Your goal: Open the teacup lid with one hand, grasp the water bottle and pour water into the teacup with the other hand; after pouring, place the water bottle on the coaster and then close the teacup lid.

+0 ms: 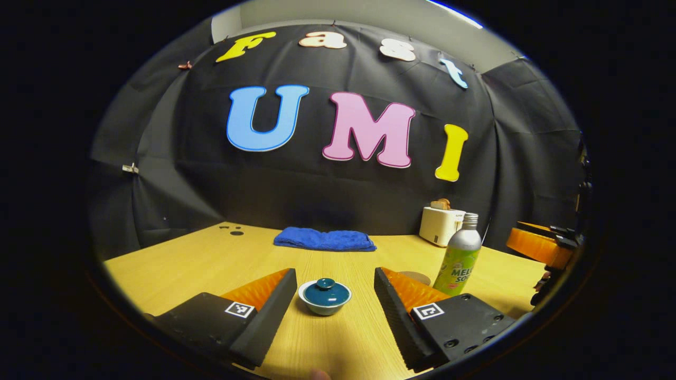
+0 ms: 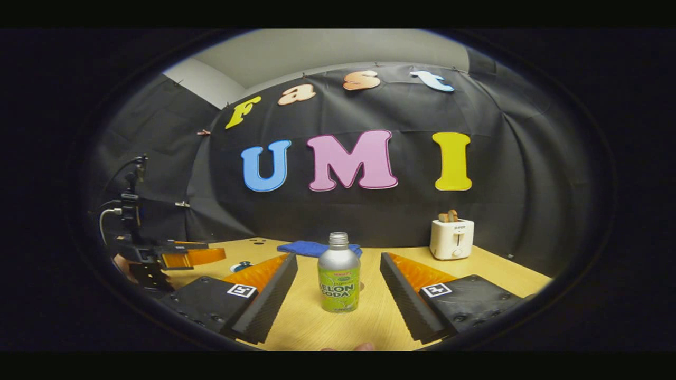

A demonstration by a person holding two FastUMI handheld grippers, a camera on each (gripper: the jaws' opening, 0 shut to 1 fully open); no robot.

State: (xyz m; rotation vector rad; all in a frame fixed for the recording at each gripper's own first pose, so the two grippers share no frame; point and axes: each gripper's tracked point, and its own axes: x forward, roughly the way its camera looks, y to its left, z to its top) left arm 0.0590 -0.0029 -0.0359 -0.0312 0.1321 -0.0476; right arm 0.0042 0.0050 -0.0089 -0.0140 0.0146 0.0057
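1. Two claws hang over the wooden bench (image 1: 200, 264), each spread wide with nothing between its fingers.
2. In the left gripper view, the left claw (image 1: 334, 301) points at the teacup (image 1: 324, 298), which stands on the bench ahead of the fingertips, in line with the gap and touching neither finger. Its dark lid (image 1: 325, 292) sits on it, knob up.
3. Behind the cup, near the wall, lies a folded blue towel (image 1: 324, 239).
4. Right of the cup, partly behind the right-hand finger, a round coaster (image 1: 417, 276) lies flat, and just beside it the water bottle (image 1: 459, 255) stands upright, with no cap visible on its neck.
5. Further back a white toaster (image 1: 440, 225) holds bread slices.
6. At the far right edge the right claw (image 1: 544, 244) shows; its gap cannot be judged from there.
7. In the right gripper view, the left claw (image 2: 179, 257) shows at the far left.
8. The right claw (image 2: 338, 295) faces the bottle (image 2: 338, 275), which stands centred ahead of its wide fingers, untouched, with the towel (image 2: 309, 247) behind and the toaster (image 2: 452, 238) to the right.
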